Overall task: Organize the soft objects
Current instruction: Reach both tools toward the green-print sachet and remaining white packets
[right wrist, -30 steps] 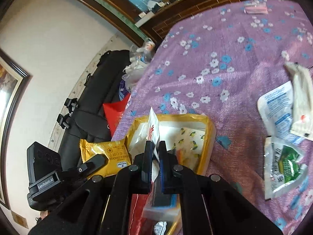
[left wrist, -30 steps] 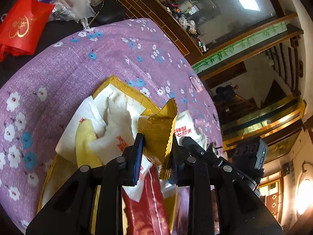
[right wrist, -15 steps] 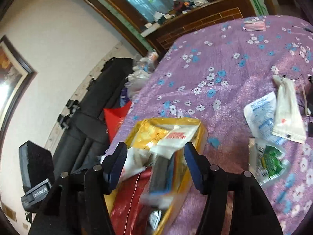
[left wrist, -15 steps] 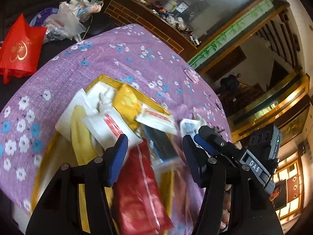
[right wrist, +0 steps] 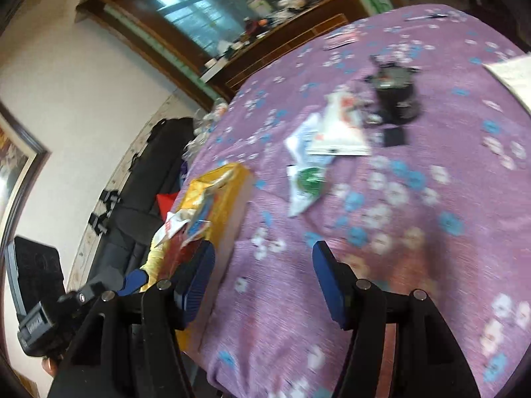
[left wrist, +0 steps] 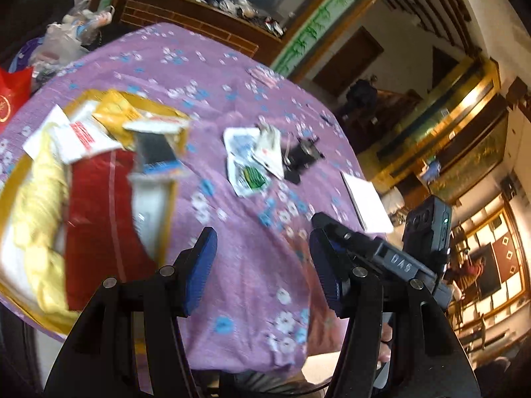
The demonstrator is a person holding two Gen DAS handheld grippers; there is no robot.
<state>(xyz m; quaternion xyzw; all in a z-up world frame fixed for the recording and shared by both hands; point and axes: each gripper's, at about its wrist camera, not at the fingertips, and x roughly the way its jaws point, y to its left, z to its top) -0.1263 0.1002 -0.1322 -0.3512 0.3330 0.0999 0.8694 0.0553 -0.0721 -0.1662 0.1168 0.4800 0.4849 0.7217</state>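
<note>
Both grippers have let go of the packets they pinched a second ago and swung rightward off the yellow box (left wrist: 13,179), which now sits at the left with its red (left wrist: 99,219), yellow and white soft packets piled inside. The left gripper (left wrist: 262,268) and the right gripper (right wrist: 262,278) each hang over bare purple flowered tablecloth (left wrist: 239,265) with jaws spread wide and nothing between them. Ahead, well apart from the box, a few loose sachets (left wrist: 252,162) lie overlapping beside a small black object (left wrist: 300,157).
</note>
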